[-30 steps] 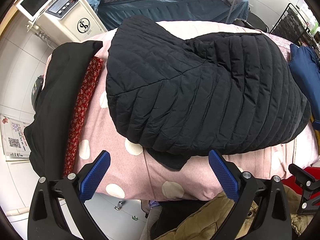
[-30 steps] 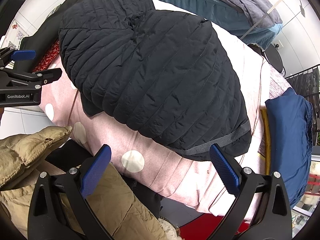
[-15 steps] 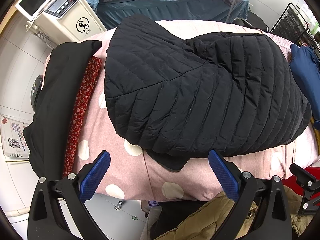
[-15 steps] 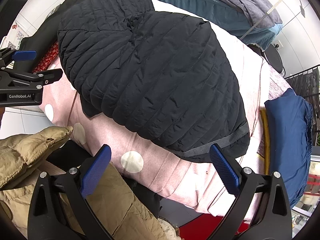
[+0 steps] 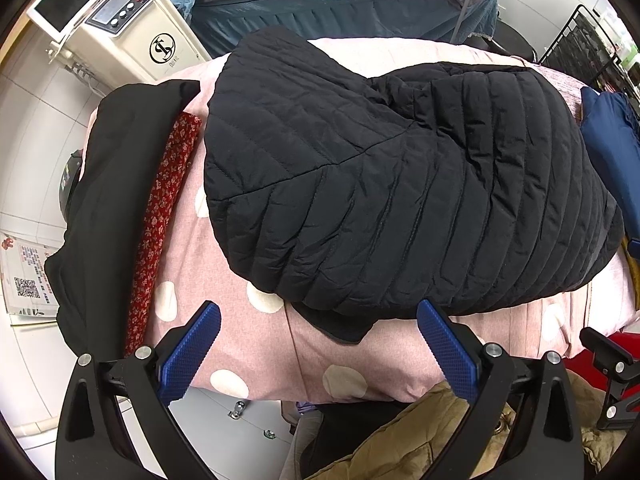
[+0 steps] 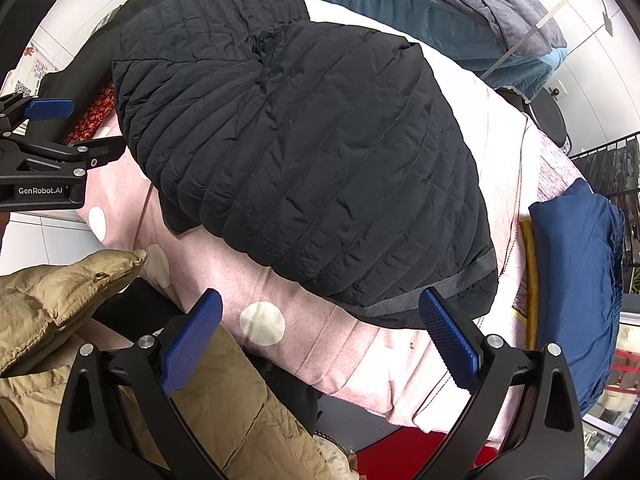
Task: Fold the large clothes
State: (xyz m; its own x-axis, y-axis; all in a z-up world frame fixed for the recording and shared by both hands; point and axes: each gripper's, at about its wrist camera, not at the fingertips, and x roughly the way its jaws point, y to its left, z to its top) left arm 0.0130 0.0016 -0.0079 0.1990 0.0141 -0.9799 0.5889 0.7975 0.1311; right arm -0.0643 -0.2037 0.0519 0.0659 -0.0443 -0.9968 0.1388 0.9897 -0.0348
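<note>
A black quilted jacket [image 5: 400,184] is laid across the pink dotted bedcover [image 5: 248,320], already doubled over with one sleeve panel turned in on top, so the fold is judged well along. The left gripper [image 5: 316,344] is held just off the near edge with fingers spread wide and nothing between them; the right gripper [image 6: 320,336] is likewise held wide apart and empty, near the hem band [image 6: 440,292]. Both are probably placed there to take the near edge for the next fold. Folded dark clothes [image 5: 108,200] are stacked at the left, a blue garment [image 6: 576,280] at the right, kept clear of the work area
</note>
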